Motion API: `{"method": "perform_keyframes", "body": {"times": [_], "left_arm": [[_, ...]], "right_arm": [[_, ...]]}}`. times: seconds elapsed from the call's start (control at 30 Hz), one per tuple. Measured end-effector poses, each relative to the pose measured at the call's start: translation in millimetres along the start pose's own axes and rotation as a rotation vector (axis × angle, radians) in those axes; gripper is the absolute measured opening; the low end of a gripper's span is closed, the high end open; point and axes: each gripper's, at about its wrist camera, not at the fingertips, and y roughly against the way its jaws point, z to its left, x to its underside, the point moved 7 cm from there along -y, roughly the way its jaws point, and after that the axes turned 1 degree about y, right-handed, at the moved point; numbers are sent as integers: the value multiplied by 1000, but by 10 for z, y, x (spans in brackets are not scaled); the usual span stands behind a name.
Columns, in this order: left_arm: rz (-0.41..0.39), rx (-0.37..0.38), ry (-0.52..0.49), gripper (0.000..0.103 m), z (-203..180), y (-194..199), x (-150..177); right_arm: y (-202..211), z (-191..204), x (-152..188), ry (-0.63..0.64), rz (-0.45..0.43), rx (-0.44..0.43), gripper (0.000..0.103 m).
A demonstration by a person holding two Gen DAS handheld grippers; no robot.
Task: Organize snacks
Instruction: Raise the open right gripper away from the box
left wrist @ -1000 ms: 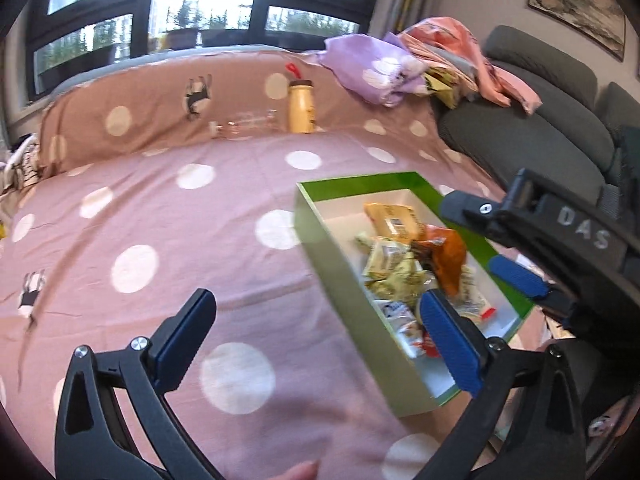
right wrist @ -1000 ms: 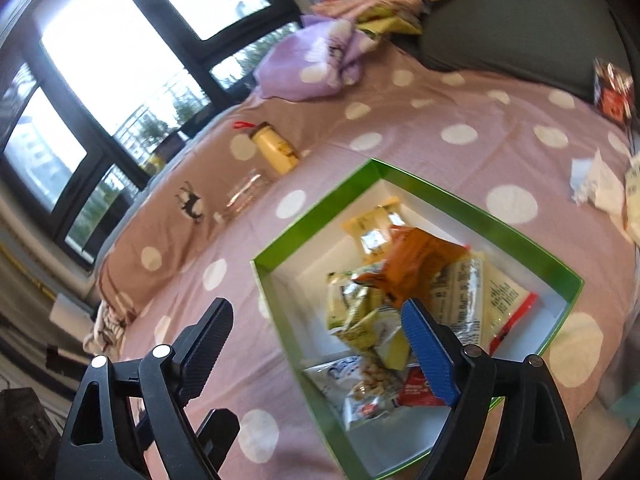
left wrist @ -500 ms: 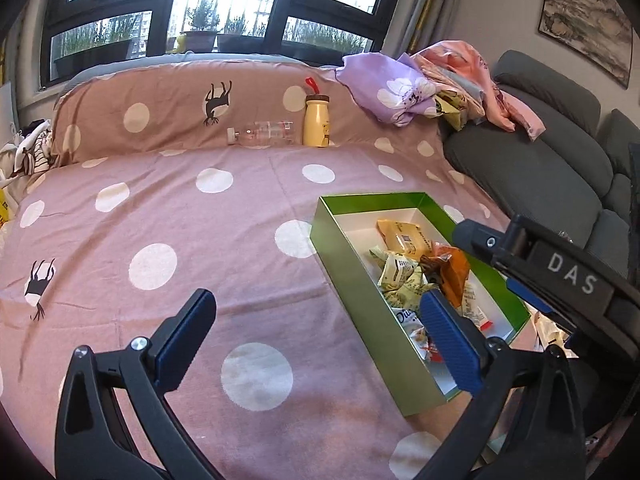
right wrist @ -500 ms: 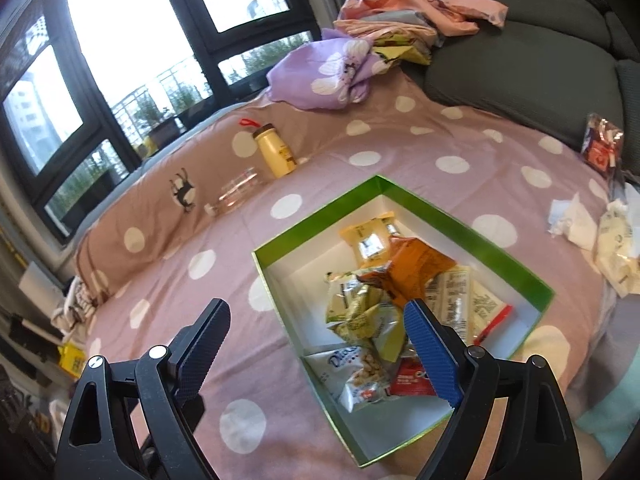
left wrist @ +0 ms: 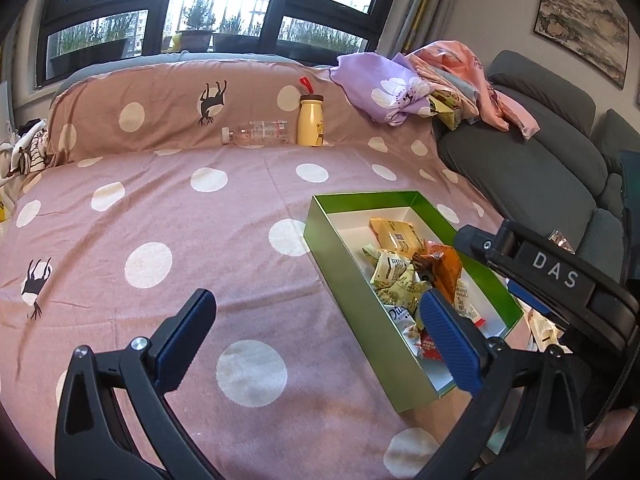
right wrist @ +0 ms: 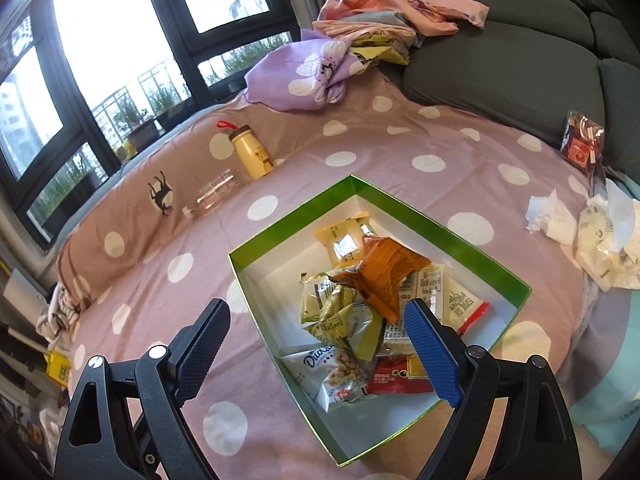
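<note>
Both views risen, crinkly packets (right wrist: 360, 300), rectangular green box (right wrist: 440, 220)

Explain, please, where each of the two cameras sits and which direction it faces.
Left wrist: on the left gripper, open, facing across the bed to the window; the right gripper's body shows over the green box.
Right wrist: on the right gripper, open, above the green box, looking down.
Shared: box, snack packets, yellow bottle.
</note>
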Motion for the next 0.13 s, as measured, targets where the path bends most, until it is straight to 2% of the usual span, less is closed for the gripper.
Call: {"method": "perform_keyframes", "body": {"times": [0.13], "left_arm": [[3,4,-8,102,-29,6,14]], "right_arm": [[1,-33,-7,-5,-1,22,89]]}}
